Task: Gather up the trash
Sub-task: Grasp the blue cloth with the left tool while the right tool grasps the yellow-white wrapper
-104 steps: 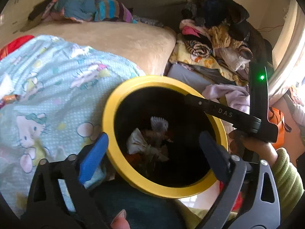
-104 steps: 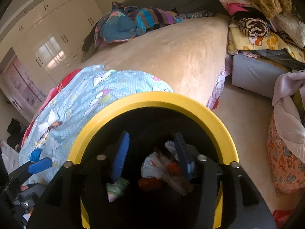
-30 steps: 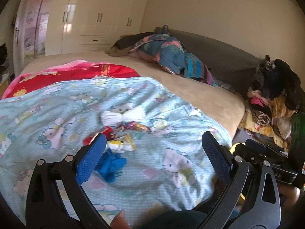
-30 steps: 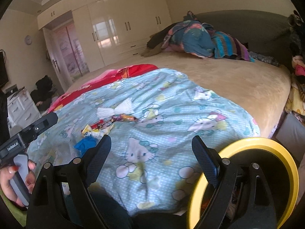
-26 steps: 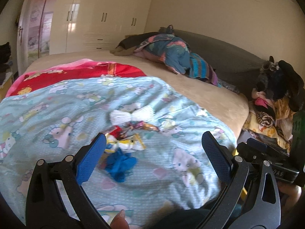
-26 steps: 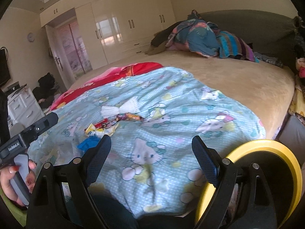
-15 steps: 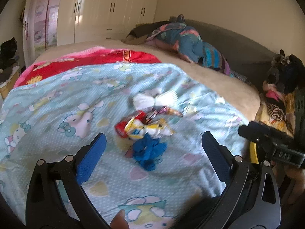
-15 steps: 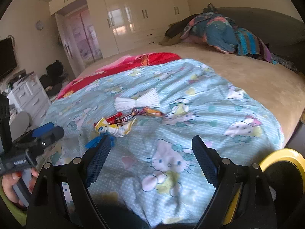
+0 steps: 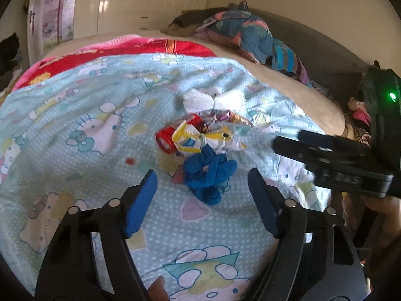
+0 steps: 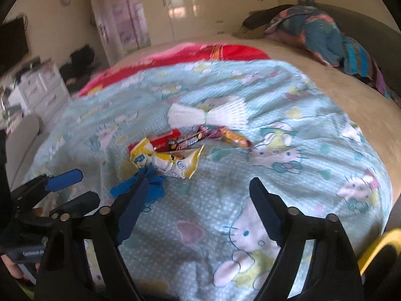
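The left claw (image 9: 202, 193) is hanging released over the light-blue cartoon-print quilt (image 9: 75, 130), its jaws having just been narrowing, with the crumpled blue rag (image 9: 209, 173) just ahead between the tips, untouched. Beyond it are lying the yellow-and-white wrapper (image 9: 198, 139), red wrapper (image 9: 166, 138) and white pleated paper (image 9: 213, 99). Only the right wrist view is showing the yellow bin rim (image 10: 376, 248), right of the released, just-narrowing right claw (image 10: 198, 200). A second ago, the trash was sitting farther off.
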Demonstrator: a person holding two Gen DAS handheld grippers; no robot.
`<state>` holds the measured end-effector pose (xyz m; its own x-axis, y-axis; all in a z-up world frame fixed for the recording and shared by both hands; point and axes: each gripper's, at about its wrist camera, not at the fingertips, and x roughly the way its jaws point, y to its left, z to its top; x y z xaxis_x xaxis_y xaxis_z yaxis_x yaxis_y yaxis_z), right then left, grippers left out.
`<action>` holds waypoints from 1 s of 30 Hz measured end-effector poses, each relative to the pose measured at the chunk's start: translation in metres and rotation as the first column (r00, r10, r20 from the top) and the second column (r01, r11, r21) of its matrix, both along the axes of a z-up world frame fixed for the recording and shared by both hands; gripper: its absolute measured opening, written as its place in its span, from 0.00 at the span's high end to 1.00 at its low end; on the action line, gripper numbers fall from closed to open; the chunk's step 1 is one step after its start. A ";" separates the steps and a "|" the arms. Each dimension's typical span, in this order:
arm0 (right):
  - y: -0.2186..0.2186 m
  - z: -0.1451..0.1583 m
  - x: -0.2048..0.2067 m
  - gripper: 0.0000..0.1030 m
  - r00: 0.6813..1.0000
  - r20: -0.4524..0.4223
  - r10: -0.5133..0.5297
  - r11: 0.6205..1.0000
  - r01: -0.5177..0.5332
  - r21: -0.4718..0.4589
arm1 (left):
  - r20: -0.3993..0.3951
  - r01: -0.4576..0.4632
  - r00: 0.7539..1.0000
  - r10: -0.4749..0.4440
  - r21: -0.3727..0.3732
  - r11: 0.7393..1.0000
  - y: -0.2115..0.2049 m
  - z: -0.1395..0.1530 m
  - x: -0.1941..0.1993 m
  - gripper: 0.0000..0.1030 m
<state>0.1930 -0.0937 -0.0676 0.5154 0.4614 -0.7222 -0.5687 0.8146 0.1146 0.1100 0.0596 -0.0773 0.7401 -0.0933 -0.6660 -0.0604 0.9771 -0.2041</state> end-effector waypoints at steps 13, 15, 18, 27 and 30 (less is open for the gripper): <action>0.037 -0.032 0.036 0.39 0.988 -0.129 0.086 0.996 -0.089 -0.014 | -0.039 0.007 0.999 -0.009 -0.054 0.998 0.000 -0.021 0.014 0.61; 0.042 -0.038 0.039 0.41 0.985 -0.144 0.092 0.995 -0.096 -0.025 | -0.045 0.009 0.999 -0.012 -0.068 0.998 0.000 -0.024 0.016 0.66; 0.048 -0.043 0.042 0.45 0.983 -0.151 0.102 0.994 -0.108 -0.031 | -0.053 0.013 0.998 -0.017 -0.081 0.997 0.000 -0.027 0.020 0.68; 0.042 -0.044 0.045 0.80 0.982 -0.156 0.101 0.995 -0.097 0.032 | -0.076 0.012 0.997 -0.020 -0.105 0.994 0.001 -0.038 0.021 0.78; 0.036 -0.038 0.042 0.83 0.987 -0.131 0.092 0.995 -0.087 0.042 | -0.076 0.011 0.997 -0.020 -0.111 0.994 0.002 -0.037 0.021 0.83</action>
<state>0.2346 -0.0572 -0.1055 0.3718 0.5281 -0.7634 -0.6166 0.7553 0.2221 0.1315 0.0615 -0.1146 0.6849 -0.1810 -0.7058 -0.0650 0.9496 -0.3065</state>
